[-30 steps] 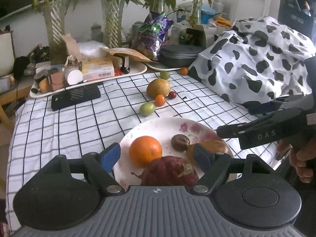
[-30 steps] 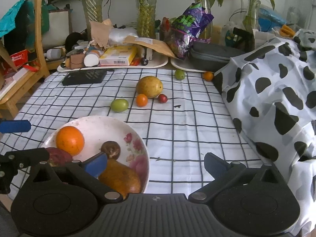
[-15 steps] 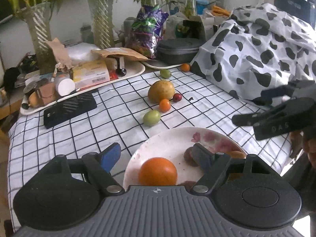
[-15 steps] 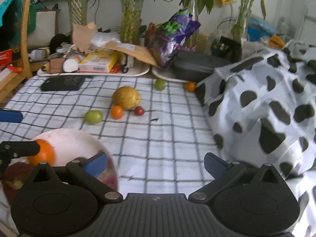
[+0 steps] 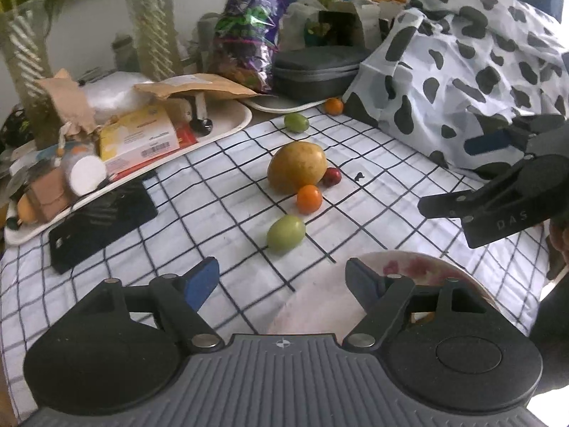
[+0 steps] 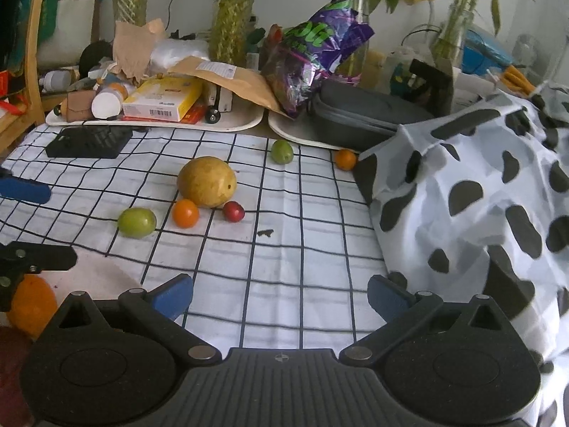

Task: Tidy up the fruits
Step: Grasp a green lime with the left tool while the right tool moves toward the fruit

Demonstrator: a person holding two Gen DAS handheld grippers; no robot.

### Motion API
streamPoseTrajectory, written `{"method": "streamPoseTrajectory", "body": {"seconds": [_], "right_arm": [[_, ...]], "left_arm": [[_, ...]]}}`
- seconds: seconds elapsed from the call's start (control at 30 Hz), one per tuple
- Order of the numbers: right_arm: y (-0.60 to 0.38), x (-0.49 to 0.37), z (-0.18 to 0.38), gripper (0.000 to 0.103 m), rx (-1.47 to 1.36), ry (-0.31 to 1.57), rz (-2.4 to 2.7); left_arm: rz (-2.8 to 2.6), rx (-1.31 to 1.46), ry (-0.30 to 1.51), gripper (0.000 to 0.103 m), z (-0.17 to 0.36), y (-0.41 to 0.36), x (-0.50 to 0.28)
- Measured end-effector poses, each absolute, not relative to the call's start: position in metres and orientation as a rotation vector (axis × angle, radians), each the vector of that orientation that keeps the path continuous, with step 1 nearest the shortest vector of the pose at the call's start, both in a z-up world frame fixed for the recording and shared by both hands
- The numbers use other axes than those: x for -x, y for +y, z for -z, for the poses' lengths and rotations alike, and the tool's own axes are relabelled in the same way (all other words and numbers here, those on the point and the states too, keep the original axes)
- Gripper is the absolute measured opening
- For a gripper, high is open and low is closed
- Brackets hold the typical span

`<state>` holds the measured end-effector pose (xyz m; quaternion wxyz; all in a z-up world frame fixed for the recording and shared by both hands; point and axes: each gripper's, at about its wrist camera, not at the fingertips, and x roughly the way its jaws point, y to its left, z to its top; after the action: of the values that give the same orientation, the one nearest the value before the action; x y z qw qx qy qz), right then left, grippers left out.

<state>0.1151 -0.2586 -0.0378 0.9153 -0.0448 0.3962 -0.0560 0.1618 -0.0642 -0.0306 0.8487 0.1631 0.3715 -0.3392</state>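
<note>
Left wrist view: the left gripper (image 5: 281,277) is seen at 6 o'clock with its jaws closing and nothing between them; the blue pads are spread over the checked tablecloth (image 5: 231,249). At 5 o'clock the rim of a floral plate (image 5: 419,267) is partly hidden by the right finger. Just beyond, near centre, a green fruit (image 5: 286,233) lies on the cloth. Beyond it, a small orange fruit (image 5: 309,199) and a small red fruit (image 5: 331,177) are set beside a large yellow-brown fruit (image 5: 297,167). At 3 o'clock the right gripper (image 5: 458,178) is seen from the side, its fingers apart and empty. Toward 12 o'clock a second green fruit (image 5: 296,122) and a second orange fruit (image 5: 333,106) lie at the cloth's far edge. A black phone (image 5: 101,222) lies at 9 o'clock, before a cluttered white tray (image 5: 227,128). A cow-print cloth (image 5: 462,64) is heaped at 2 o'clock.

Right wrist view: the right gripper (image 6: 279,297) is shown spread wide over bare cloth, gripping nothing. At 8 o'clock an orange (image 6: 32,306) rests on the plate (image 6: 96,277), partly behind the left gripper's fingers (image 6: 35,258). A dark red fruit (image 6: 10,363) is cut off at the frame's edge.
</note>
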Motion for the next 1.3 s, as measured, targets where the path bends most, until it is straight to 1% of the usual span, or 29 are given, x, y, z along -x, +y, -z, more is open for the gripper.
{"method": "streamPoseTrajectory", "body": {"seconds": [0.03,0.1,0.23,0.3,0.53,0.57,0.6,0.67,0.83,0.9,1.07,1.3], "right_arm": [[-0.259,-0.119,0.038,0.103,0.095,0.817,0.112],[-0.259,-0.127,0.039,0.103,0.099,0.818,0.107],[-0.26,-0.142,0.042,0.103,0.105,0.825,0.107],[-0.261,-0.147,0.044,0.103,0.108,0.834,0.104],[-0.261,-0.163,0.05,0.103,0.136,0.849,0.095],[-0.262,-0.165,0.05,0.103,0.137,0.85,0.095],[-0.262,-0.166,0.051,0.103,0.139,0.85,0.095],[-0.263,-0.168,0.051,0.103,0.14,0.849,0.097],[-0.266,-0.173,0.053,0.103,0.134,0.85,0.104],[-0.266,-0.175,0.054,0.103,0.129,0.855,0.104],[-0.264,-0.178,0.057,0.103,0.118,0.87,0.08],[-0.253,-0.18,0.057,0.103,0.071,0.847,-0.012]], "left_arm": [[0.724,-0.352,0.788,0.069,0.033,-0.067,-0.166],[0.737,-0.371,0.8,0.06,0.037,-0.072,-0.175],[0.754,-0.414,0.816,0.059,0.048,-0.079,-0.191],[0.766,-0.435,0.815,0.056,0.052,-0.082,-0.198],[0.857,-0.457,0.814,0.054,0.058,-0.093,-0.212],[0.873,-0.46,0.815,0.052,0.059,-0.095,-0.213],[0.882,-0.463,0.816,0.043,0.06,-0.096,-0.215],[0.894,-0.465,0.836,0.036,0.065,-0.098,-0.22],[0.916,-0.487,0.831,0.032,0.073,-0.105,-0.221],[0.921,-0.497,0.824,0.028,0.073,-0.106,-0.22],[0.886,-0.522,0.784,0.028,0.069,-0.103,-0.216],[0.766,-0.44,0.767,0.028,0.053,-0.086,-0.23]]}}
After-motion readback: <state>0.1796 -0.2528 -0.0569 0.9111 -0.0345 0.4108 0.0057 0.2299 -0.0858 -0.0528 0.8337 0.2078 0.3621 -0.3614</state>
